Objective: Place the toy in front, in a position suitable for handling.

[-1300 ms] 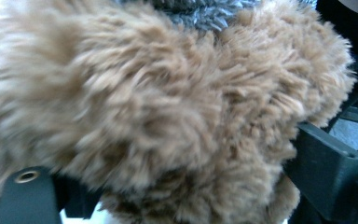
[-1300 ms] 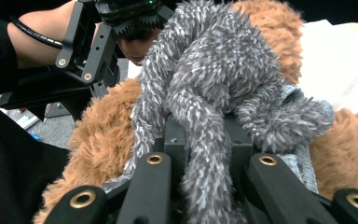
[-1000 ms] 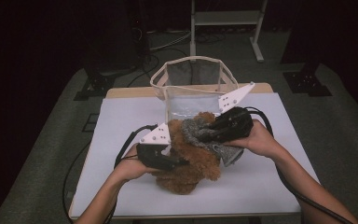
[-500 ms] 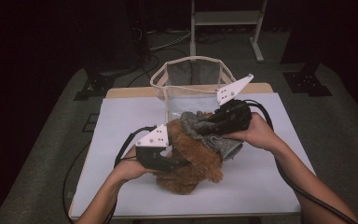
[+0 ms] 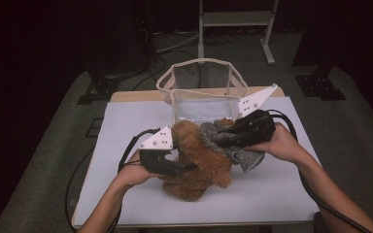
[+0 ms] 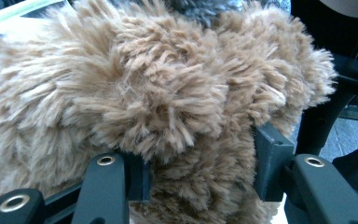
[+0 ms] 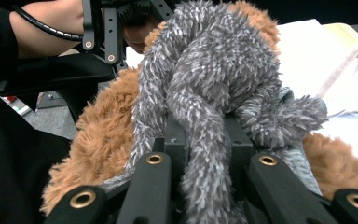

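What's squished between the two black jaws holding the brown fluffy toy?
In the left gripper view, the left gripper has a tuft of the brown plush toy pinched between its jaws.

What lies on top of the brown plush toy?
A grey fuzzy cloth drapes over the brown plush toy, pinched by the right gripper. The plush beneath it is hidden.

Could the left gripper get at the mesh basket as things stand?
Probably not yet: the left gripper is clamped on the brown plush toy, which lies between it and the mesh basket behind.
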### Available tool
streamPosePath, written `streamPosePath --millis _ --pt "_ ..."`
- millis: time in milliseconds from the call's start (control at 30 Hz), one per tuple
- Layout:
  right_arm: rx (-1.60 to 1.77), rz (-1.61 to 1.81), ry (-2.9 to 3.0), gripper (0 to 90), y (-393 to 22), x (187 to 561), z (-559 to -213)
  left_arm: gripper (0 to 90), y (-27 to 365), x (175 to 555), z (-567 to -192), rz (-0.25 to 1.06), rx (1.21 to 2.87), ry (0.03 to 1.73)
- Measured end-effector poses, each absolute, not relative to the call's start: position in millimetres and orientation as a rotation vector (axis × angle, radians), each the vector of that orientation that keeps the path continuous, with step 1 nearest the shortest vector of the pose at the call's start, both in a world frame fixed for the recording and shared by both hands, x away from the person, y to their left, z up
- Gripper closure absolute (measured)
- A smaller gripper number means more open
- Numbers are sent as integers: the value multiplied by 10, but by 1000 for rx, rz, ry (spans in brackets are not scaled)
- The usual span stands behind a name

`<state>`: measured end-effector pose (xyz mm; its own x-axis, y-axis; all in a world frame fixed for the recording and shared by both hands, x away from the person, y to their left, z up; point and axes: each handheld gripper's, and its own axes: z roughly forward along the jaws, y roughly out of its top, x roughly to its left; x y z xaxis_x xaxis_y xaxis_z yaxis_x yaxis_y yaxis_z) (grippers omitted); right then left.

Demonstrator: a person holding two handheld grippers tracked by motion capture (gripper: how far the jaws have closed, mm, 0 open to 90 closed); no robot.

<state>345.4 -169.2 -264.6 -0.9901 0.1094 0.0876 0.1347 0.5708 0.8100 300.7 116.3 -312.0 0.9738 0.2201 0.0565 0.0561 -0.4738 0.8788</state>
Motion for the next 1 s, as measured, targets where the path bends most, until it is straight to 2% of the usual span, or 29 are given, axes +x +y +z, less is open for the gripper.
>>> streamPosePath --millis 167,400,500,700,933,1000 --pt "-221 -1459 -2729 760 -1619 3490 -2652 494 1179 3052 -3036 213 2076 193" --pt "-188 -1565 -2698 761 -1452 3482 -2492 494 1332 3055 -2697 288 2120 166" --pt "-210 -1546 -2710 761 -1416 3498 -2550 492 1297 3092 -2717 284 2199 175" --pt "-330 -1409 -2742 761 -1593 3541 -2930 475 959 3248 -3020 187 2300 167" --pt "-423 -1487 -2681 760 -2015 3462 -3088 459 333 3318 -3151 189 2475 32" --pt "-452 -1463 -2698 759 -2093 3430 -3223 435 155 3346 -3212 166 2541 2"
